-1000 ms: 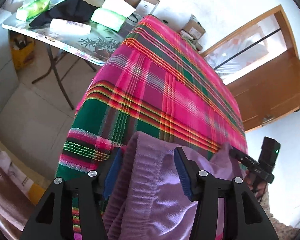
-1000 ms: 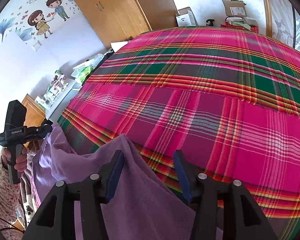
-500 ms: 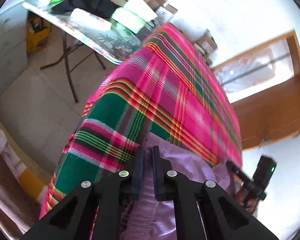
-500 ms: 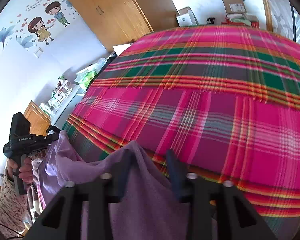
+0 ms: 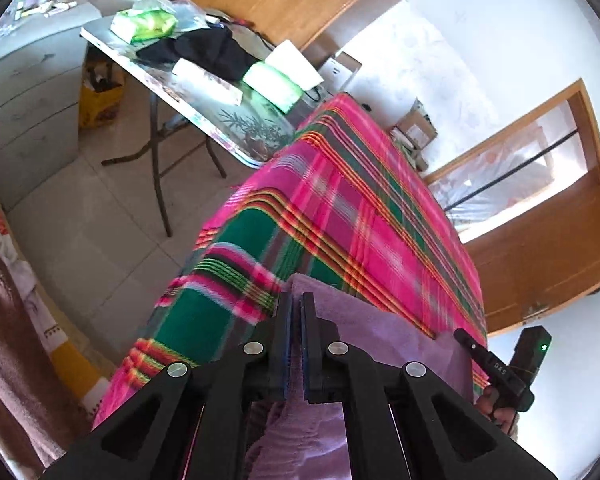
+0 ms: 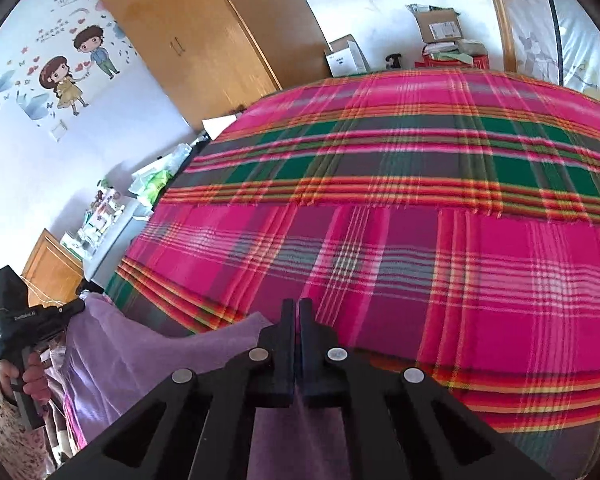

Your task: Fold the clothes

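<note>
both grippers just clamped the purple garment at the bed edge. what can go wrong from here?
1. The left hand-held gripper and right hand-held gripper pinch only the top edge of the purple garment; a thin bite could slip when lifted.
2. Most of the garment hangs off the plaid bedspread; its weight may drag it down.
3. Fabric sags between the two grips, so laying it flat may leave wrinkles.

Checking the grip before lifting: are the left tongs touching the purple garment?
Touching. The left wrist view shows the left tongs shut on the purple garment.
</note>
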